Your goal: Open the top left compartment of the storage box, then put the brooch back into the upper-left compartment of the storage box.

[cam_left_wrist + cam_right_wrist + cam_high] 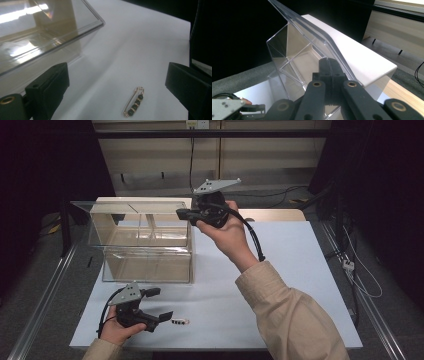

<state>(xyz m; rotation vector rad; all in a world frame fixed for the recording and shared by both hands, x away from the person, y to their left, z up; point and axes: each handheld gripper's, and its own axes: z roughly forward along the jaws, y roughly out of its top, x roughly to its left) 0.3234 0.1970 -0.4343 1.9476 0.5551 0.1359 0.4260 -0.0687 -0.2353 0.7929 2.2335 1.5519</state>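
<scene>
- A white table (300, 270) carried a clear plastic box (147, 250) at its far left part, the box's hinged clear lid (312, 27) raised and tilted.
- The person's right arm, in a beige sleeve (290, 320), reached up and forward across the table, wrist bent toward the box.
- The right gripper (182, 213) was held high at the box's upper right edge; its jaws were pressed together on the edge of the lid.
- The left hand (117, 330) rested low at the table's near left edge, holding the left gripper (160, 304) with its jaws spread wide, pointing right.
- A small beaded safety pin (133, 105) lay flat on the table just beyond the left gripper's jaws, touching neither.
</scene>
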